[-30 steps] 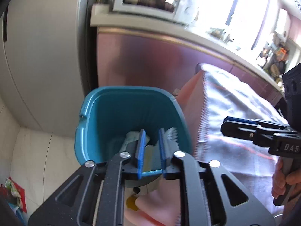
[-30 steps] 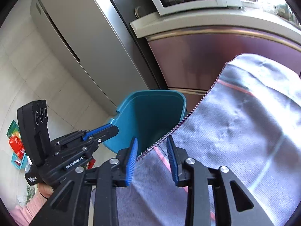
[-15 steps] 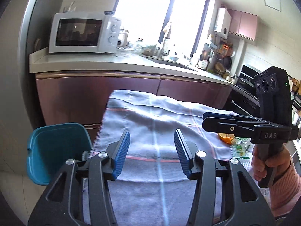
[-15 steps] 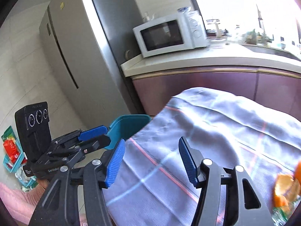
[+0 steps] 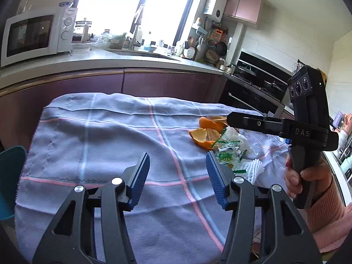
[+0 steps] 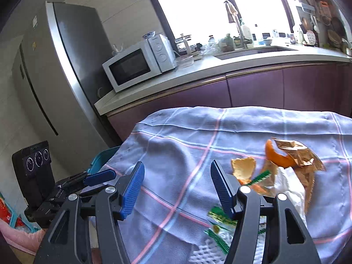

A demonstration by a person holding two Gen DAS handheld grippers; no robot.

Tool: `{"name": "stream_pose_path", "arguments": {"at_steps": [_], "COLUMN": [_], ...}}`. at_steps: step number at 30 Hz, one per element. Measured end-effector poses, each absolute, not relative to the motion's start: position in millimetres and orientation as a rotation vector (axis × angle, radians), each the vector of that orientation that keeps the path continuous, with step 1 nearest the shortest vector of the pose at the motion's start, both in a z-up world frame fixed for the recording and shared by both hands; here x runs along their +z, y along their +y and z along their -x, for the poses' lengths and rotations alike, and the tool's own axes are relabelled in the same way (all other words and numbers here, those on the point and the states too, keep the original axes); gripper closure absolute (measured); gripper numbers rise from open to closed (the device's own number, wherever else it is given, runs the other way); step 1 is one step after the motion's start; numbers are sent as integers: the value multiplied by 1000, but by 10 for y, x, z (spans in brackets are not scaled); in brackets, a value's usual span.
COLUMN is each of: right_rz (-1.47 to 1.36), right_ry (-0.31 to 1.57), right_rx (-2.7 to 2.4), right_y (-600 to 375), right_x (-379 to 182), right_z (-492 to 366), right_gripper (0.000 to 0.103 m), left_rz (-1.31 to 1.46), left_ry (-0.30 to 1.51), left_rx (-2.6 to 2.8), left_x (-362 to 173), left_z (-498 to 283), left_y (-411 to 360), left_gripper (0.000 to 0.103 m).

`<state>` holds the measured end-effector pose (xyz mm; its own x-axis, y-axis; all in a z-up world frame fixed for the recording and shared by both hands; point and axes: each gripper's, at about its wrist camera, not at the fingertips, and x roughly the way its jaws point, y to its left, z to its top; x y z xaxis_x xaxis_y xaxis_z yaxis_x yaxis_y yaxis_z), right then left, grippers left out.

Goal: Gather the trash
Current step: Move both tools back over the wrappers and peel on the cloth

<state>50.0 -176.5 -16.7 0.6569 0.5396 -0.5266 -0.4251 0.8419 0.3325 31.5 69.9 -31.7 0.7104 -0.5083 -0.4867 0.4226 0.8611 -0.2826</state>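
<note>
Trash pile on cloth, two orange peels, one brown wrapper

orange peels: curled pieces, lying on the cloth
brown wrapper: crumpled, touching the peel
green-white wrapper: crumpled, beside the peels
teal bin: at the table's left edge

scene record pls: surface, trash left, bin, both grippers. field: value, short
surface: table under a grey checked cloth
trash left: orange peels, green-and-white wrapper, white foam net, brown wrapper, all in one cluster on the cloth
bin: teal bin beside the table's edge
left gripper: jaws have just been opening, nothing between them
right gripper: jaws have just been opening, nothing between them
</note>
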Motion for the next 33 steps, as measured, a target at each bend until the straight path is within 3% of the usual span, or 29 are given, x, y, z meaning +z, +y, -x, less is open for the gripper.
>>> {"name": "stream_pose_path", "arguments": {"at_steps": [19, 33], "right_rz": [-298, -352], "right_ry": [692, 799], "right_rx": [346, 364], "right_y": [-2625, -2750], "right_x": [-547, -904], "right_z": [-376, -242], "right_gripper": [43, 43], "left_rz": [104, 101], "left_ry": [752, 831], "left_rx": [-742, -755], "left_x": [-710, -880], "left_z": [-606, -759], "left_y": [-325, -483], "left_gripper": [50, 50]}}
